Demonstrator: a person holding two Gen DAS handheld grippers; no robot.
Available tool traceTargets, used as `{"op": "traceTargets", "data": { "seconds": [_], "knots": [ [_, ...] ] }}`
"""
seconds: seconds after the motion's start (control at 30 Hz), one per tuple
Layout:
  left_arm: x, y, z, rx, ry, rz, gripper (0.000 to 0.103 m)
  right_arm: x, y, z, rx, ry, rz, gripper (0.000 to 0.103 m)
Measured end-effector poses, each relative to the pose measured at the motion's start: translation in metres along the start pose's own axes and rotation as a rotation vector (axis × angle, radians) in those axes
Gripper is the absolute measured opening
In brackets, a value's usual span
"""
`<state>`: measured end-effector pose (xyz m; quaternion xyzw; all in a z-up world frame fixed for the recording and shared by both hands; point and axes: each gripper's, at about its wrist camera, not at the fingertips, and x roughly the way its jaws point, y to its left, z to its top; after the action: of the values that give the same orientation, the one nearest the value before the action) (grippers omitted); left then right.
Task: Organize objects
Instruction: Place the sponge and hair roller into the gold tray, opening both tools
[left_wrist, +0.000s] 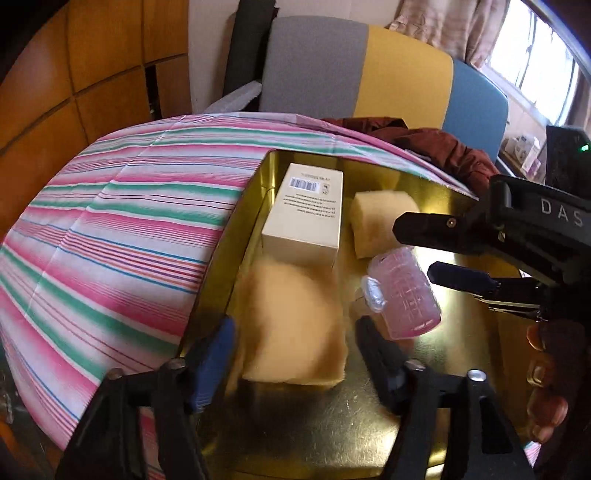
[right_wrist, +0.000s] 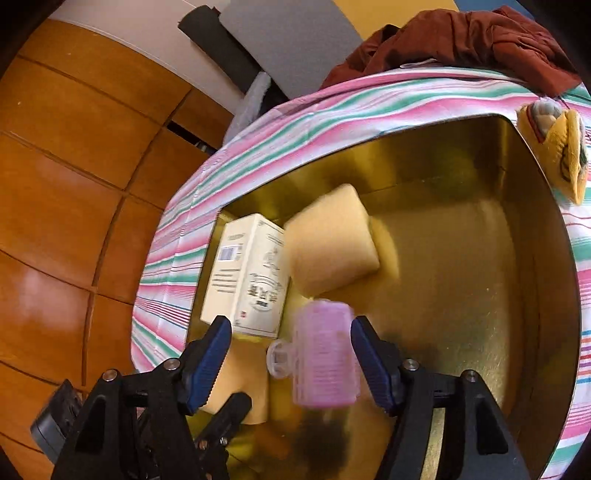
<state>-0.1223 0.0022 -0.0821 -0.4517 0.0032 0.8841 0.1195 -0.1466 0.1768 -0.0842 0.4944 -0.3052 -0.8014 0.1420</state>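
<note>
An open gold tin (left_wrist: 461, 332) sits on a striped cloth (left_wrist: 129, 229). Inside it lie a cream carton (left_wrist: 306, 218), a small yellow sponge (left_wrist: 376, 225) and a larger yellow sponge (left_wrist: 295, 325). My left gripper (left_wrist: 295, 362) is open, with the larger sponge lying between its fingers and a gap on its right side. A blurred pink cup (left_wrist: 402, 291) with a clear handle is just below my right gripper (left_wrist: 413, 247). In the right wrist view the pink cup (right_wrist: 325, 354) sits between the open fingers of the right gripper (right_wrist: 291, 365), close to the right pad, clear of the left one.
A dark red garment (right_wrist: 461, 40) lies on the cloth behind the tin. A yellow plush toy (right_wrist: 565, 155) rests at the tin's far right corner. A grey, yellow and blue chair back (left_wrist: 369, 70) stands beyond the table. Wooden floor (right_wrist: 66, 184) lies to the left.
</note>
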Motion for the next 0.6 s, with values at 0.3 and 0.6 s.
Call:
{"op": "traceTargets", "data": {
  "seconds": [0.3, 0.6],
  "knots": [
    [-0.039, 0.019, -0.008, -0.203, -0.123, -0.013, 0.100, -0.037, 0.012, -0.006, -0.099, -0.045, 0.024, 0.068],
    [-0.064, 0.024, -0.018, -0.351, -0.209, -0.085, 0.103, -0.093, 0.023, -0.027, -0.291, -0.144, -0.040, 0.068]
  ]
}}
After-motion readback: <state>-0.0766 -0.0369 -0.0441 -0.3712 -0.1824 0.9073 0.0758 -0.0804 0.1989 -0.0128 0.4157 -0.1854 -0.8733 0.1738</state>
